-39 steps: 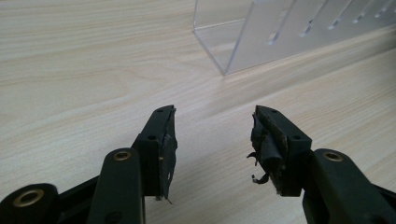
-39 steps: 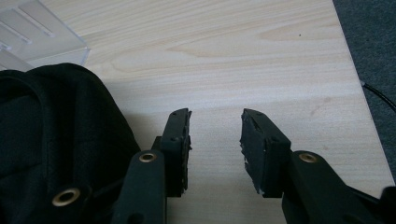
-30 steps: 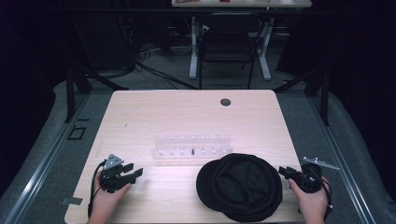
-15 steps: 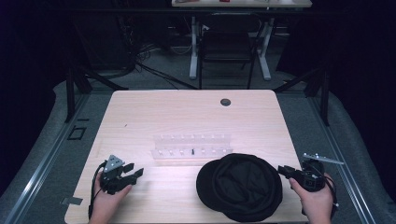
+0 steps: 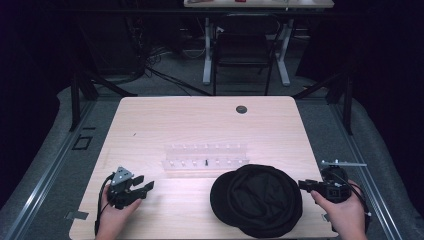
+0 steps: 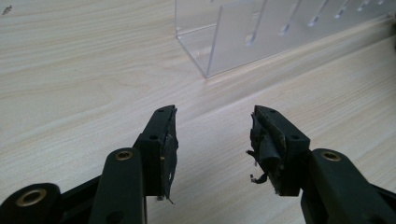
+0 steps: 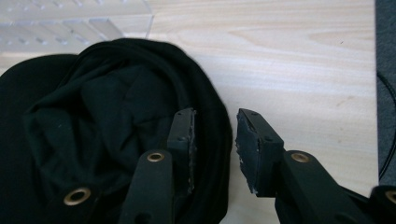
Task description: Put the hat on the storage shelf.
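Observation:
A black cloth hat (image 5: 257, 200) lies upside down on the wooden table (image 5: 200, 120), near the front right. My right gripper (image 5: 302, 184) hovers just off its right rim, pointing left. In the right gripper view the hat (image 7: 93, 116) lies below the right gripper (image 7: 215, 114). Its jaws have just been closing a little and stand apart above the rim, pressing on nothing. My left gripper (image 5: 147, 187) rests at the front left, open and empty. In the left gripper view the left gripper (image 6: 215, 114) points at bare wood before a clear acrylic rack (image 6: 261, 32).
The clear rack (image 5: 205, 156) stands mid-table just behind the hat, with a small dark item in one slot. A round grommet (image 5: 241, 109) sits near the far edge. The table's right edge and grey floor (image 7: 385, 93) lie close to my right hand.
My right hand has lifted its gripper up off the table beside the hat's rim. The left gripper and the hat have stayed where they were.

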Available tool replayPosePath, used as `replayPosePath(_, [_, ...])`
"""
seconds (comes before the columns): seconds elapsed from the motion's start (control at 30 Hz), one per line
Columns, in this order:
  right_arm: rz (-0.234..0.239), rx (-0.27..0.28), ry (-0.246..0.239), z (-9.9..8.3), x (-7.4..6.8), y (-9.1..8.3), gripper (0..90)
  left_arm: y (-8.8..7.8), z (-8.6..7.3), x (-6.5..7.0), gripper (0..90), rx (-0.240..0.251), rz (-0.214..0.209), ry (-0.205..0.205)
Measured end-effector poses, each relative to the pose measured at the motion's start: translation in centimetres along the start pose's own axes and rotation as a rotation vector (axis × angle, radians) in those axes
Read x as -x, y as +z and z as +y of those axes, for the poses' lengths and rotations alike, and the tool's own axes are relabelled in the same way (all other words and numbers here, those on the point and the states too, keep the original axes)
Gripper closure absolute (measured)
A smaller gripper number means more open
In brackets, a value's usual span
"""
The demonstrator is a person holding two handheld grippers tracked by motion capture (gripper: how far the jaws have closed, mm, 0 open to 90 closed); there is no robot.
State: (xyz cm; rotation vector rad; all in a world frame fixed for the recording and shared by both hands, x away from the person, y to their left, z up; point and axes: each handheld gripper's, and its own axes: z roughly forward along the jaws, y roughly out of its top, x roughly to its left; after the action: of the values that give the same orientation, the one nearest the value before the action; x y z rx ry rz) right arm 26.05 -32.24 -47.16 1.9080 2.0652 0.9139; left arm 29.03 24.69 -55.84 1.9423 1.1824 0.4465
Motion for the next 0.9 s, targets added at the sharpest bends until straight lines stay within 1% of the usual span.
replayPosePath(0.07, [0.005, -0.02, -0.007, 0.1, -0.3, -0.1, 66.6, 0.0, 0.0, 0.1, 50.6, 0.002, 0.004, -0.004])
replayPosePath(0.17, [0.01, -0.061, -0.014, 0.2, -0.6, -0.2, 66.6, 0.0, 0.0, 0.2, 50.6, 0.002, -0.001, -0.004])
replayPosePath(0.27, [0.026, -0.098, 0.009, 0.5, -0.7, 0.0, 66.8, 0.0, 0.0, 0.2, 50.5, -0.001, 0.0, 0.001])
replayPosePath(0.3, [0.029, -0.114, 0.006, 0.6, -0.6, 0.0, 66.6, 0.0, 0.0, 0.2, 50.5, -0.001, 0.0, 0.001])
replayPosePath(0.37, [0.01, -0.141, 0.005, 0.9, -0.6, 0.2, 66.1, 0.1, 0.0, 0.1, 50.4, -0.003, 0.0, -0.005])
replayPosePath(0.4, [0.0, -0.164, -0.003, 1.1, -0.6, 0.2, 66.2, 0.1, 0.0, 0.1, 50.4, -0.006, 0.001, -0.005])
replayPosePath(0.43, [-0.001, -0.179, -0.002, 1.2, -0.5, 0.3, 66.4, 0.1, 0.0, 0.1, 50.4, -0.008, 0.0, -0.007])
replayPosePath(0.47, [-0.005, -0.185, 0.006, 1.3, -0.5, 0.4, 66.4, 0.1, 0.0, 0.1, 50.4, -0.01, -0.001, -0.004])
replayPosePath(0.67, [-0.018, -0.266, 0.048, 1.5, 0.0, 1.2, 66.8, 0.2, -0.1, 0.2, 50.4, -0.011, 0.001, -0.003])
replayPosePath(0.7, [-0.016, -0.27, 0.059, 1.4, 0.1, 1.3, 66.8, 0.2, -0.1, 0.2, 50.4, -0.01, 0.001, -0.004])
replayPosePath(0.73, [-0.016, -0.27, 0.059, 1.4, 0.1, 1.3, 66.8, 0.2, -0.1, 0.2, 50.4, -0.01, 0.001, -0.004])
replayPosePath(0.77, [-0.017, -0.296, 0.057, 1.4, 0.3, 1.5, 66.9, 0.2, -0.1, 0.2, 50.4, -0.011, 0.001, -0.004])
replayPosePath(0.8, [-0.024, -0.297, 0.059, 1.4, 0.3, 1.6, 67.0, 0.2, -0.1, 0.2, 50.4, -0.01, 0.002, -0.005])
replayPosePath(0.83, [-0.021, -0.309, 0.057, 1.4, 0.3, 1.7, 67.0, 0.2, -0.1, 0.2, 50.4, -0.01, 0.003, -0.01])
replayPosePath(0.87, [-0.021, -0.309, 0.057, 1.4, 0.3, 1.7, 67.0, 0.2, -0.1, 0.2, 50.4, -0.01, 0.003, -0.01])
replayPosePath(0.9, [-0.031, -0.309, 0.065, 1.4, 0.4, 2.0, 67.5, 0.2, -0.1, 0.2, 50.5, -0.012, 0.003, -0.012])
